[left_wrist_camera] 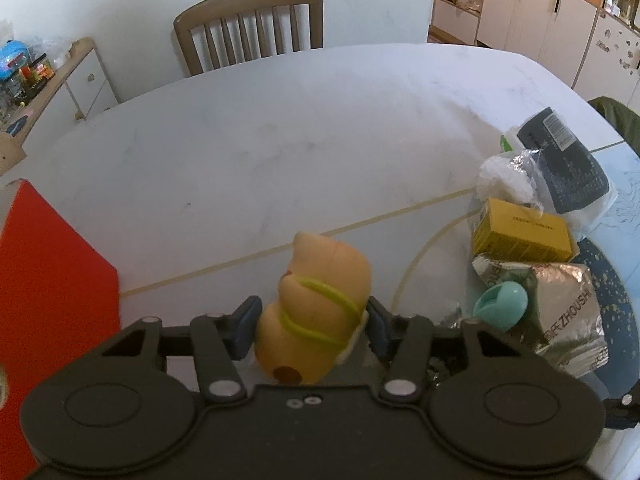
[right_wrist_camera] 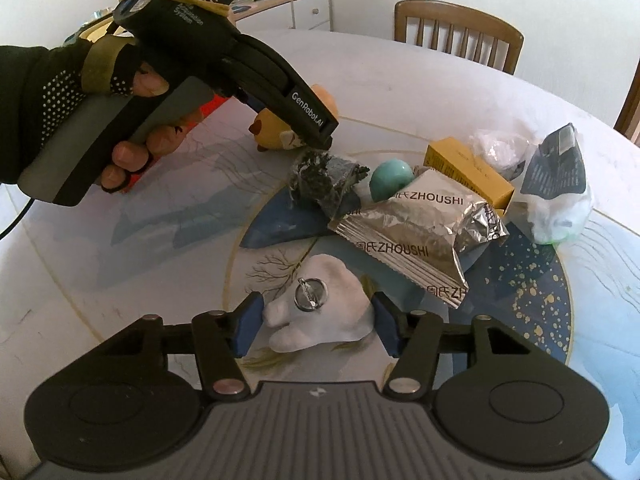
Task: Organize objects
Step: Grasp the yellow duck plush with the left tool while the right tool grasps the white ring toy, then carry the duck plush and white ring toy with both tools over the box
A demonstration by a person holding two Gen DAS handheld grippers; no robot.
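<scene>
My left gripper (left_wrist_camera: 312,320) is shut on a yellow duck-like toy (left_wrist_camera: 316,296) with a yellow-green band around it, held just above the white marble table (left_wrist_camera: 240,152). In the right wrist view the same toy (right_wrist_camera: 272,128) shows under the left gripper (right_wrist_camera: 320,136), which a gloved hand (right_wrist_camera: 120,80) holds. My right gripper (right_wrist_camera: 316,324) has its blue pads (right_wrist_camera: 248,320) against both sides of a white soft figure (right_wrist_camera: 336,320) with a round metal pin (right_wrist_camera: 311,294) on it, low over the table's blue and gold pattern.
A pile lies mid-table: silver foil packets (right_wrist_camera: 416,228), a yellow box (right_wrist_camera: 468,172), a teal round piece (right_wrist_camera: 390,176), a dark green bag (right_wrist_camera: 324,184) and a white plastic bag with a dark pack (right_wrist_camera: 556,184). A red board (left_wrist_camera: 52,280) stands at the left, a wooden chair (left_wrist_camera: 252,24) behind.
</scene>
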